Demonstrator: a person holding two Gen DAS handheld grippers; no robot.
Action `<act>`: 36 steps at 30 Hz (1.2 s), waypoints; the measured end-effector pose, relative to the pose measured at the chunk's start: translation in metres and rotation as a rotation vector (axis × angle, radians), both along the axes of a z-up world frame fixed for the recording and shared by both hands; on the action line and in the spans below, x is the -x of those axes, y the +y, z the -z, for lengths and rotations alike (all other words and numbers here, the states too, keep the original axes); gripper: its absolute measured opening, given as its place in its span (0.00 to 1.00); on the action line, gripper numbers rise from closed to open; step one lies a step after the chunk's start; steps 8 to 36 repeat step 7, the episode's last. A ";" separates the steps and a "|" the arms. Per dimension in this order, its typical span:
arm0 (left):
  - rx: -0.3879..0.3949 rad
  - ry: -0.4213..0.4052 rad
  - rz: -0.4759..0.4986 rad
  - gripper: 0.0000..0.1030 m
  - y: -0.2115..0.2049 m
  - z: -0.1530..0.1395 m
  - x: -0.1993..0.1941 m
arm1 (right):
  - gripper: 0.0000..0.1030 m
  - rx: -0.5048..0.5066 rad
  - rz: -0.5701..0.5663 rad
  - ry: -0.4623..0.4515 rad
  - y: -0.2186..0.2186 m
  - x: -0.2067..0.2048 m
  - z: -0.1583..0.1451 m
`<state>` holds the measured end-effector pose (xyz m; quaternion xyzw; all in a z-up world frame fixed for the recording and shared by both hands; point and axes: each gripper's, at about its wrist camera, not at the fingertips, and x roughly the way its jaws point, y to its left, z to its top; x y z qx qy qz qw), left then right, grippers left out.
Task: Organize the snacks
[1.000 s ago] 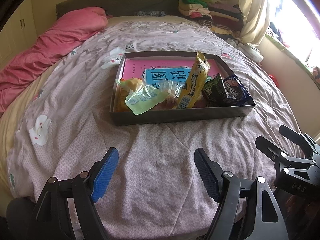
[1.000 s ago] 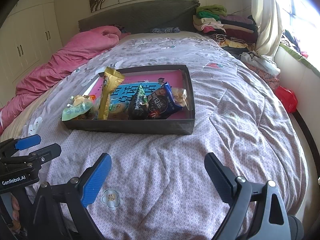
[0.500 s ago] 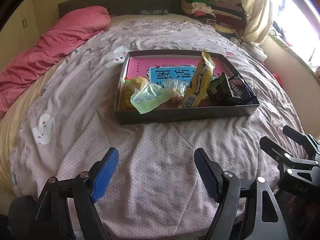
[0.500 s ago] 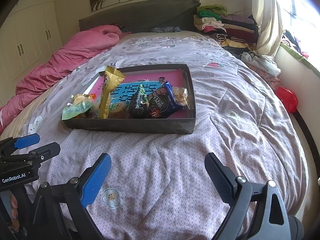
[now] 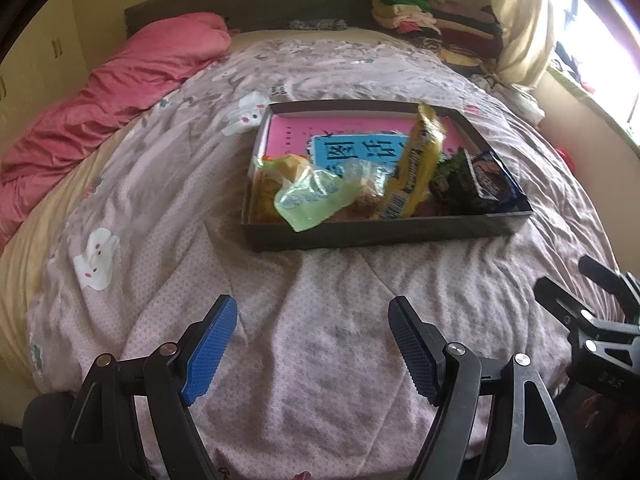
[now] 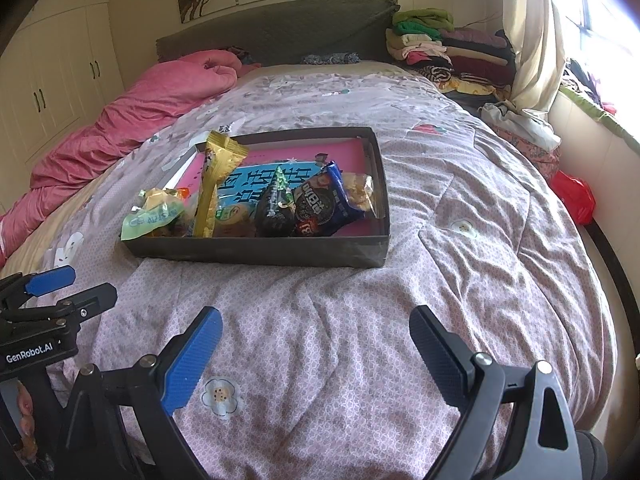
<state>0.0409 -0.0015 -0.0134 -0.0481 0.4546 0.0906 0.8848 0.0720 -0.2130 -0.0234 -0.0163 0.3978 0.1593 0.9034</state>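
No movement: one box (image 5: 380, 232), one book (image 5: 288, 136)

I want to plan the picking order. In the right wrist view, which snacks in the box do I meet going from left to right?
Pale green pouch → tall yellow wrapper → dark green cone-shaped packet → blue cookie pack → clear bag of pale snacks, nearest the box's right wall.

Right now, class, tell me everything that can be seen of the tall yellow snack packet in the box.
The tall yellow snack packet is a long, glossy foil-like wrapper with dark lettering and a barcode near its lower end. It stands tilted, its crimped top above the rim of the dark shallow box. Other snack bags crowd its base, and a pink and blue book lies behind it. Neither gripper touches it.
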 end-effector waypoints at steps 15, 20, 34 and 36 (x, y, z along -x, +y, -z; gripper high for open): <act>0.039 -0.071 -0.113 0.77 0.048 0.002 -0.018 | 0.99 -0.018 0.067 0.018 -0.018 -0.020 0.011; 0.039 -0.071 -0.113 0.77 0.048 0.002 -0.018 | 0.99 -0.018 0.067 0.018 -0.018 -0.020 0.011; 0.039 -0.071 -0.113 0.77 0.048 0.002 -0.018 | 0.99 -0.018 0.067 0.018 -0.018 -0.020 0.011; 0.039 -0.071 -0.113 0.77 0.048 0.002 -0.018 | 0.99 -0.018 0.067 0.018 -0.018 -0.020 0.011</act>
